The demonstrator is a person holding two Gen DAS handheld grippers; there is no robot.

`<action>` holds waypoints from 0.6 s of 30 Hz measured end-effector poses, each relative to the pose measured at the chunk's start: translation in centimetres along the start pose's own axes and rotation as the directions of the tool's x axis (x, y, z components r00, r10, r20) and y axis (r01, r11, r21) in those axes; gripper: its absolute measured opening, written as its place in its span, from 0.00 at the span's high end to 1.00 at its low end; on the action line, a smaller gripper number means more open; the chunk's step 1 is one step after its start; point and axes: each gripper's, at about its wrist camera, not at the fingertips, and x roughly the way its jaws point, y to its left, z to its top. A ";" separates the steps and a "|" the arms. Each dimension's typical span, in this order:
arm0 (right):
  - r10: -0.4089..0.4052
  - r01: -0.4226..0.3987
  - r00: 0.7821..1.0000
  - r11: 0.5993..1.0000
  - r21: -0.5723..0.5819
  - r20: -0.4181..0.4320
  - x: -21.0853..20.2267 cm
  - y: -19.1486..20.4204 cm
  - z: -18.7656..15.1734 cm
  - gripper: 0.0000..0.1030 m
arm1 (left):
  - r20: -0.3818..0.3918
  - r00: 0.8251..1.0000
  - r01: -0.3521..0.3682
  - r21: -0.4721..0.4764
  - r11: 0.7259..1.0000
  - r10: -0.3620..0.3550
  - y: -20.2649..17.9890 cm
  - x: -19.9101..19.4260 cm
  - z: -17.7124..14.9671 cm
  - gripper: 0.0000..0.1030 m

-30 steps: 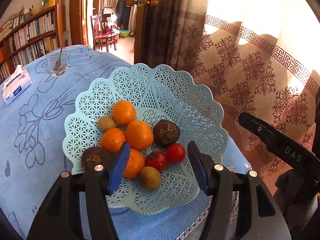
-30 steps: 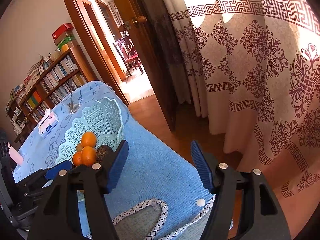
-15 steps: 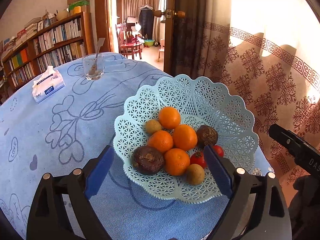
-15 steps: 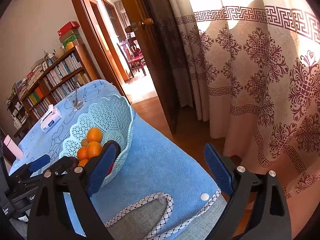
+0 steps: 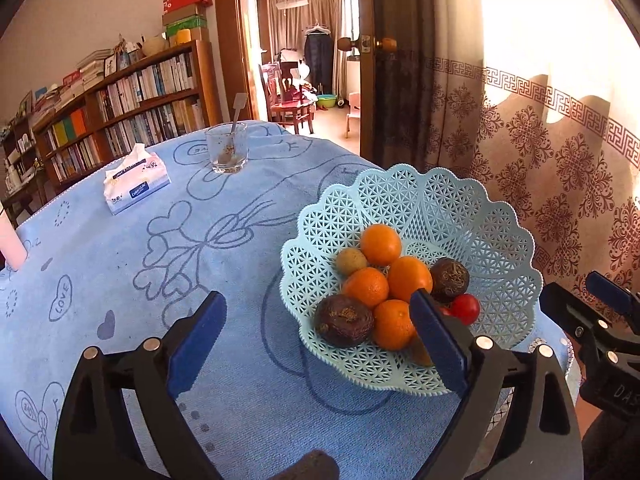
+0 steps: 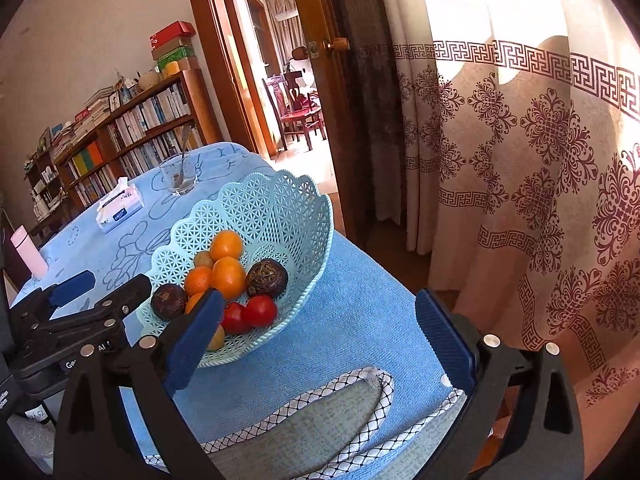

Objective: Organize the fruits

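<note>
A pale blue lattice basket (image 5: 460,208) (image 6: 280,208) sits near the right edge of the blue tablecloth. It holds several oranges (image 5: 380,244) (image 6: 228,278), two dark passion fruits (image 5: 344,320) (image 6: 266,279), red tomatoes (image 5: 466,308) (image 6: 259,311) and small brown fruits (image 5: 351,262). My left gripper (image 5: 316,344) is open and empty, just left of and in front of the basket. My right gripper (image 6: 316,340) is open and empty, in front of the basket at the table's near right corner.
A glass with a spoon (image 5: 226,151) and a tissue pack (image 5: 134,182) stand farther back on the table. A pink bottle (image 6: 29,254) is at the left edge. Patterned curtains (image 6: 520,140) hang right of the table, beside an open doorway (image 5: 304,60) and bookshelf (image 5: 120,112).
My left gripper has pulled back and swung left, off the basket, and opened wider. My right gripper has turned left, bringing the basket into view, and opened wider.
</note>
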 end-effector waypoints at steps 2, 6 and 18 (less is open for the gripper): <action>0.001 -0.001 1.000 1.000 -0.006 -0.002 0.0 0.3 -0.1 0.05 | 0.001 1.000 -0.005 0.001 1.000 0.005 0.1 -0.1 -0.1 0.10; 0.001 -0.001 1.000 1.000 -0.022 -0.002 0.0 1.1 -0.3 0.05 | -0.001 0.999 -0.043 0.010 0.999 0.043 0.2 -0.2 -0.4 0.08; -0.018 0.018 1.000 0.998 -0.067 0.000 0.0 2.7 -0.4 0.05 | 0.011 0.996 -0.087 0.006 0.996 0.087 0.9 -0.5 -0.8 0.08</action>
